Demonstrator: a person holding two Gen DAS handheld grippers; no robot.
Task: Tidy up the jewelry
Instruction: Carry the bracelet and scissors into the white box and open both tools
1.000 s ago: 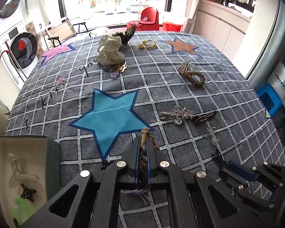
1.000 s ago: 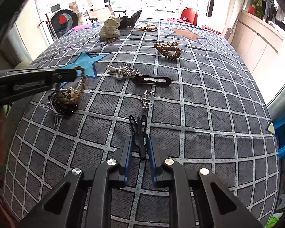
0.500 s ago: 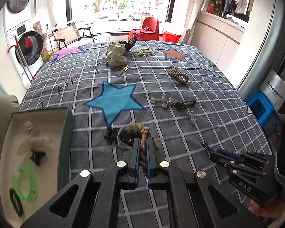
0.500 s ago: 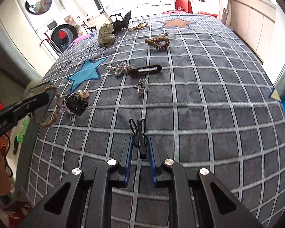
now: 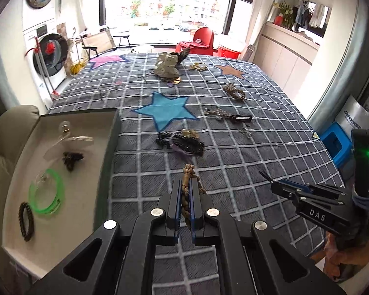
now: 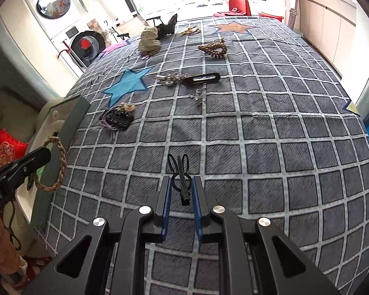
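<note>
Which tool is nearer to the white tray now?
Left. The left tool, holding the braided bracelet, is beside the white tray; the right tool is farther out over the bedspread.

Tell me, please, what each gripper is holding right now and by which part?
The left gripper pinches the braided brown bracelet across one side of its loop; the right gripper clamps the black rabbit-ear hair clip across its body.

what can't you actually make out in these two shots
- Braided rope bracelet, left wrist view: its lower part is hidden between the left tongs.
- Black hair clip, right wrist view: whether the right tongs actually pinch it; a gap shows on each side.
- Tray, left wrist view: the clear item is blurred; right wrist view: the tray wall hides the contents.
- Small hairpins, left wrist view: too small.
</note>
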